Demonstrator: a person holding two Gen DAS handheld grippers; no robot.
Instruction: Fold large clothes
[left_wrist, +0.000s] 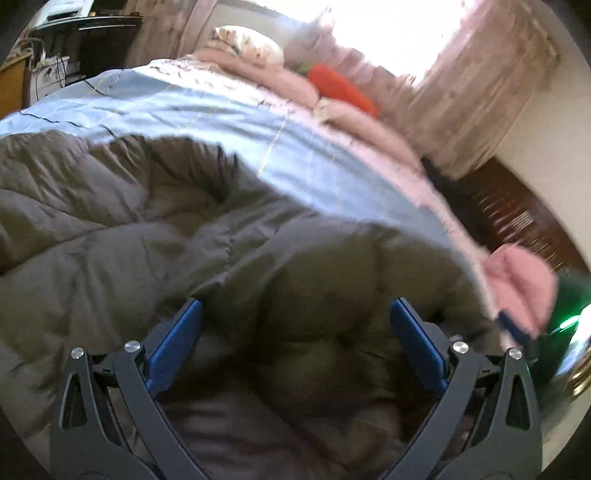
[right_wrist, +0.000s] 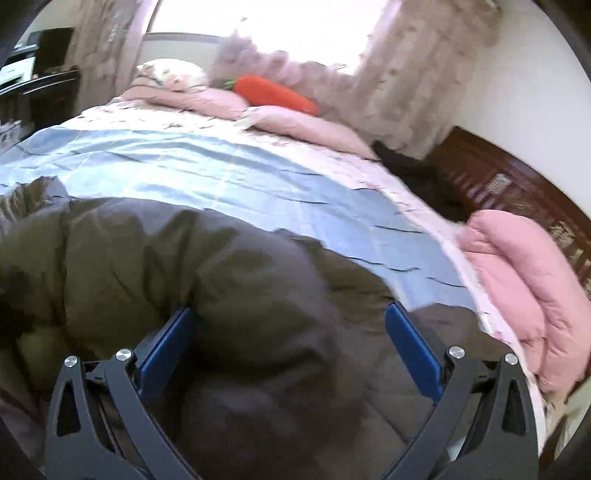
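A large olive-grey padded coat (left_wrist: 147, 229) lies bunched on the light blue bed cover (left_wrist: 177, 110), filling the lower half of both views. My left gripper (left_wrist: 295, 314) is open, its blue pads (left_wrist: 181, 339) spread wide over a puffy fold of the coat. In the right wrist view the same coat (right_wrist: 236, 280) bulges up between the fingers of my right gripper (right_wrist: 288, 317), which is also open, with its blue pads (right_wrist: 410, 339) far apart. Neither gripper pinches any fabric. The coat's edges below the grippers are hidden.
Pink quilts (right_wrist: 288, 122) and an orange carrot-shaped cushion (right_wrist: 273, 92) lie at the head of the bed under a bright window. A folded pink blanket (right_wrist: 524, 288) sits at the bed's right edge beside a dark wooden frame (right_wrist: 509, 184). A dark desk (left_wrist: 92, 40) stands far left.
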